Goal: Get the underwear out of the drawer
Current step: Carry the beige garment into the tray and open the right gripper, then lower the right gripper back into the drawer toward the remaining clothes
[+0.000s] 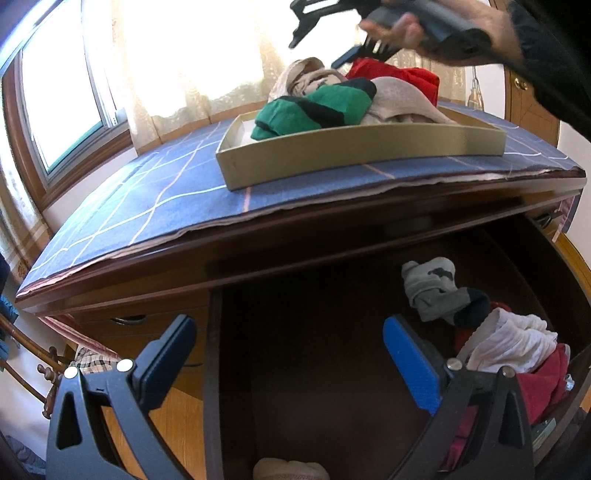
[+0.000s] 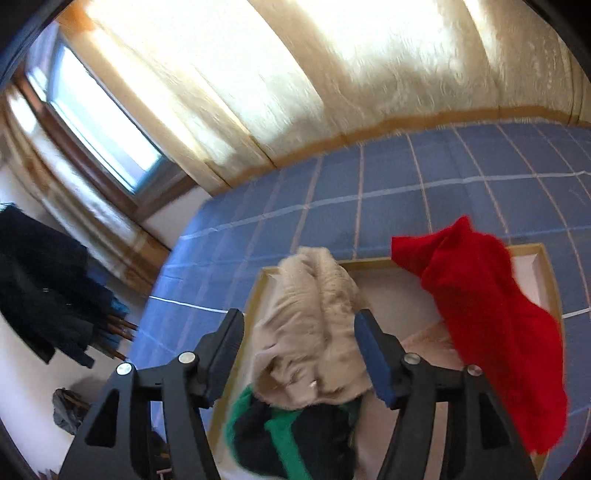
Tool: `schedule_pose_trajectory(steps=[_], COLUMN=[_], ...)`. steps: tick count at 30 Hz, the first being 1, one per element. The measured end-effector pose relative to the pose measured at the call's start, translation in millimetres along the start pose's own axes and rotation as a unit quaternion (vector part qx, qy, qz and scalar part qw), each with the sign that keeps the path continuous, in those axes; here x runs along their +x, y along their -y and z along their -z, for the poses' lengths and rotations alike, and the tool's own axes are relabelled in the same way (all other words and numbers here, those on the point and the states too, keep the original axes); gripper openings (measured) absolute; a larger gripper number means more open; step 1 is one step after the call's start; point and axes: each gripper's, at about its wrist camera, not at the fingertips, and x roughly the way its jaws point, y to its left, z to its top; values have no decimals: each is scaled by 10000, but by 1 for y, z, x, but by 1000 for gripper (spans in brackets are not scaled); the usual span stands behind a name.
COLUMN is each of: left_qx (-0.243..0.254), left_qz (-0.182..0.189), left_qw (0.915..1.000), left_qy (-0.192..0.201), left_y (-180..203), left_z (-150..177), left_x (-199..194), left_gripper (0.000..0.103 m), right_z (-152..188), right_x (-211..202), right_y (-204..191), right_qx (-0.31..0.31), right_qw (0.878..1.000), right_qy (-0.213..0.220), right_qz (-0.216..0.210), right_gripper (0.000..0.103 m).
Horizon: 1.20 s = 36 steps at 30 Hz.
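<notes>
A shallow gold cardboard box (image 1: 362, 153) is set on the blue checked cloth (image 1: 140, 206) that covers the top of a dark wooden dresser (image 1: 258, 254). Underwear is piled inside the box: a green and black striped piece (image 1: 317, 107), a beige piece (image 1: 402, 101) and a red piece (image 1: 402, 79).

The right gripper (image 2: 299, 354) is held over the box by a hand (image 1: 436, 33). Its 2 fingers (image 2: 373, 354) are spread apart. The beige piece is seen between them from the right wrist view, but it is not squeezed; it is lying on the pile.

Below the dresser top, the drawer (image 1: 369, 332) is pulled open. More underwear is left in its right part: a grey piece with dark marks (image 1: 432, 286), a white piece (image 1: 513, 341) and dark red cloth (image 1: 543, 384). A pale knitted bundle (image 1: 291, 470) is seen at the front of the drawer.

The left gripper (image 1: 288, 360) is held over the open drawer. Its fingers are spread wide, and nothing is pinched by them.

A window (image 1: 62, 99) and cream lace curtains (image 1: 192, 66) are seen behind the dresser.
</notes>
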Motion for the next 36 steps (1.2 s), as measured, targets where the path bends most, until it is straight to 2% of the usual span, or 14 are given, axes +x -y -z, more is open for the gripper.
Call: schedule_pose_trajectory(steps=[4, 9, 13, 21, 26, 36], left_qx=[-5, 16, 27, 104, 207, 388], left_qz=[-2, 17, 13, 39, 115, 353], left_qw=[10000, 10000, 10000, 9999, 9997, 9986], left_qy=[41, 49, 55, 93, 88, -29], left_y=[-1, -2, -2, 0, 4, 11], left_z=[1, 2, 2, 2, 2, 1], left_x=[-2, -3, -4, -6, -7, -3], left_gripper=[103, 103, 103, 103, 103, 103], right_z=[15, 54, 102, 194, 248, 297], right_x=[-43, -90, -126, -172, -185, -178], right_y=[-5, -14, -12, 12, 25, 79], right_qx=[-119, -564, -820, -886, -1115, -312], right_qw=[9981, 9949, 9927, 9921, 9881, 9965], right_qy=[349, 543, 697, 846, 954, 544], right_qz=[-501, -634, -536, -266, 466, 551], right_gripper=[64, 65, 65, 65, 65, 65])
